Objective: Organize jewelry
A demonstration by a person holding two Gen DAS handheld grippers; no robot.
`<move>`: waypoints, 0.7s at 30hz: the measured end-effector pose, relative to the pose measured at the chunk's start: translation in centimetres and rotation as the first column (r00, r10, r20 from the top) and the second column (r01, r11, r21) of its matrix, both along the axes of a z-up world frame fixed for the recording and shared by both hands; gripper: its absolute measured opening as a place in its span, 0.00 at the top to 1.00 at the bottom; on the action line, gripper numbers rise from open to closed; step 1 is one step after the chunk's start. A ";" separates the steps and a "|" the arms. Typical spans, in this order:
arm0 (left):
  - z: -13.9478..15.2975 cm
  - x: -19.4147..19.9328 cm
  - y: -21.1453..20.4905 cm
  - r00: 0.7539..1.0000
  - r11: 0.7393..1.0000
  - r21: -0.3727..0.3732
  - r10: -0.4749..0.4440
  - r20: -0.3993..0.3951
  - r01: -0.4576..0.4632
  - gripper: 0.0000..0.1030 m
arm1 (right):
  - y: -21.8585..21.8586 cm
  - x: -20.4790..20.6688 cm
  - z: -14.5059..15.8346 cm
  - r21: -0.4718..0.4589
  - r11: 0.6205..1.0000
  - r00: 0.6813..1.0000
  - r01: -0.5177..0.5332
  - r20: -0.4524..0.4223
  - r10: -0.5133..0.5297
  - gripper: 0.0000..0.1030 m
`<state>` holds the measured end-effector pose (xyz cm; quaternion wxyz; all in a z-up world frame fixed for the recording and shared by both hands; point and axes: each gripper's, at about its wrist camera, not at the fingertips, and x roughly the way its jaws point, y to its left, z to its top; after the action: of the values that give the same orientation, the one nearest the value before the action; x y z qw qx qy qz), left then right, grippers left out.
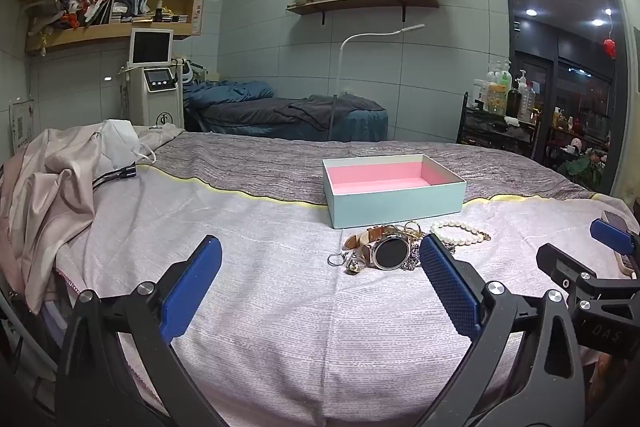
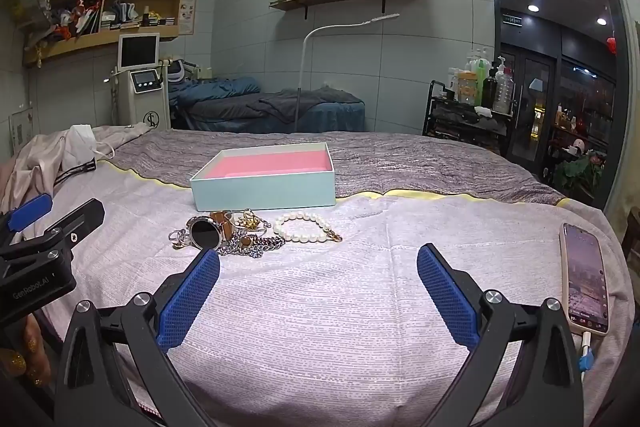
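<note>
Bed [image 2: 360, 287] under a pale woven cover carries a mint-green cardboard box with pink lining [image 2: 264, 183]. Left gripper [image 1: 320, 287] and right gripper [image 2: 318, 291] hover with fingers spread, empty. Just before the box lie a white pearl bracelet [image 2: 304, 227] and a brown-strapped round watch [image 2: 208, 231].

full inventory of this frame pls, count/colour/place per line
box: 1, pale blue outside, pink inside, open, behind the jewelry
watch: 1, dark face, brown strap, left in the pile
pearl bracelet: 1, white, right of the pile
chain: 1, silver, front of the pile
rings: a few, silver and gold, left of the watch
phone: 1, screen lit, far right, cable plugged in
bedspread: 1, pale pink, under everything
left gripper: black, blue pads, open
right gripper: same, open
</note>
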<state>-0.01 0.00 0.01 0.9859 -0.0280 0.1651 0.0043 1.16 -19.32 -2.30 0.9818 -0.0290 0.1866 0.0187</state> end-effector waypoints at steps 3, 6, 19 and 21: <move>0.1 0.0 0.0 1.000 1.000 0.000 -0.001 0.000 0.001 0.05 | 0.0 0.0 0.0 0.001 1.000 1.000 0.001 0.001 -0.001 0.06; 0.1 0.1 0.0 1.000 1.000 0.001 -0.002 -0.001 0.002 0.05 | 0.0 0.0 0.1 0.000 1.000 1.000 0.001 0.001 -0.001 0.06; 0.5 -0.1 -0.4 1.000 1.000 0.001 -0.002 -0.002 0.002 0.05 | 0.0 0.0 -0.2 0.002 1.000 1.000 0.000 0.002 0.000 0.06; 0.4 -0.1 -0.5 1.000 1.000 0.003 -0.002 -0.002 0.002 0.05 | 0.0 0.0 -0.1 0.002 1.000 1.000 0.000 0.001 0.000 0.06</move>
<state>-0.10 -0.45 0.39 0.9858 -0.0261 0.1659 0.0037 1.16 -19.34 -2.42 0.9820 -0.0277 0.1860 0.0186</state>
